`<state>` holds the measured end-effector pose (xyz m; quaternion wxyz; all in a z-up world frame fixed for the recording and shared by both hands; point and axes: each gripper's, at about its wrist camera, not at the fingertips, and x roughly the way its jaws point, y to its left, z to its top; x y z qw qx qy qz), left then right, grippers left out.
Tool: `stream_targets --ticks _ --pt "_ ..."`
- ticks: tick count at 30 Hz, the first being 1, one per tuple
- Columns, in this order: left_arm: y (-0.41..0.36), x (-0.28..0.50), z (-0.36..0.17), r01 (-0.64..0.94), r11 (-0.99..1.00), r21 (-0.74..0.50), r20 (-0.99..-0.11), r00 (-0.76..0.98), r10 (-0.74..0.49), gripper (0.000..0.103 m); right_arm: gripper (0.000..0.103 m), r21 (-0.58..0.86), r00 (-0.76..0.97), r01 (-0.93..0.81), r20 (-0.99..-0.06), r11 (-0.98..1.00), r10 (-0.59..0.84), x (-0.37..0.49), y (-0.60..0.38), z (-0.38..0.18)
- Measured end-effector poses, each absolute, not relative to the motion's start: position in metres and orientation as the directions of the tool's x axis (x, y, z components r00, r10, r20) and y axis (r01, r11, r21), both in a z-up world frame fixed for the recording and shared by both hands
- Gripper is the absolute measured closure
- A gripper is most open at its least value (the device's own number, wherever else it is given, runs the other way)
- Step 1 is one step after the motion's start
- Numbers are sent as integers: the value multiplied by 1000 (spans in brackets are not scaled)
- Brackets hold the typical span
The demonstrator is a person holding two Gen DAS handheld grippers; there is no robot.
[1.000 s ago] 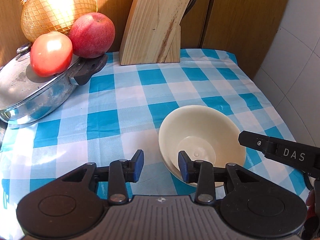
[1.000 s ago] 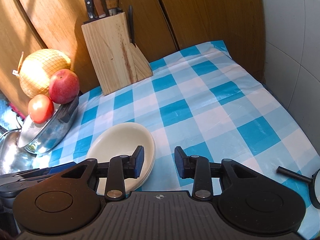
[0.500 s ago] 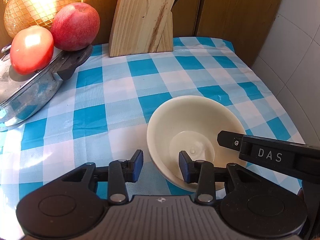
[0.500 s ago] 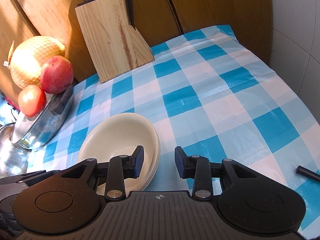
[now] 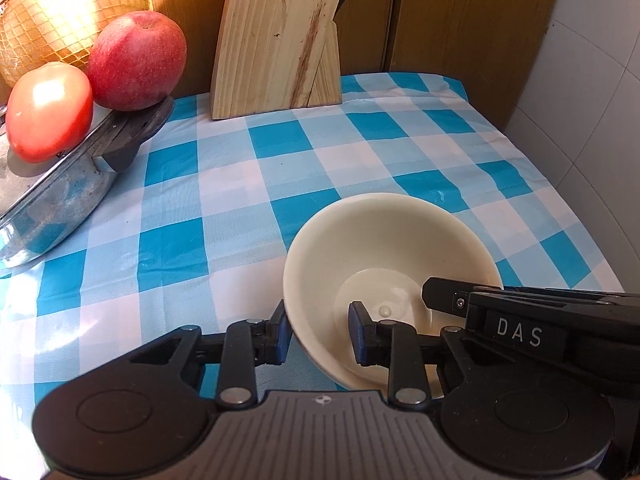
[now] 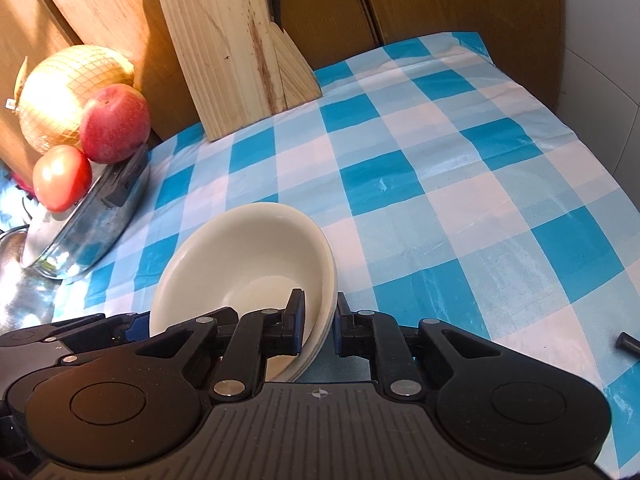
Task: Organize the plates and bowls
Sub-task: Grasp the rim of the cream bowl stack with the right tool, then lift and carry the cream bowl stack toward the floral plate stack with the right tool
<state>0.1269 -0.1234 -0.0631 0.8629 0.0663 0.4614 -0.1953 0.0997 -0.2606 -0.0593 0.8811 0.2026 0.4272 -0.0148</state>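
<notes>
Left wrist view shows a change from one second ago: the left gripper (image 5: 320,334) now has its blue pads closed on the near left rim of the cream bowls (image 5: 384,248), where before they stood open beside it. The right gripper (image 6: 318,322) has also come in; its jaws are closing, with the right rim of the same bowls between the pads. The bowls are smooth, round and glossy, nested in a stack, and rest on the blue and white checked tablecloth (image 6: 440,184) near its front edge. Toward the back edge stands a pale wooden knife block (image 6: 236,52). At the left edge a metal pan (image 5: 60,200) carries a tomato (image 5: 48,112) and a red apple (image 5: 136,60). Both grippers point steeply downward.
</notes>
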Motion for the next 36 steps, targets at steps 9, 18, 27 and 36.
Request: stream_targets --ticks 9,18,27,36 --pt "-120 123 -52 387 920 -63 -803 528 -277 80 84 363 651 185 -742 913 163 98 -259 -54" --pt "-117 119 -44 376 924 -71 -791 543 -282 80 85 354 675 168 -721 920 154 95 -257 -42" --pt "-111 110 -30 366 929 -61 -768 576 -278 81 84 356 701 144 -695 923 158 89 -253 -31" --pt "-104 94 -18 362 930 -56 -747 603 -280 80 84 352 718 124 -677 928 161 81 -247 -21"
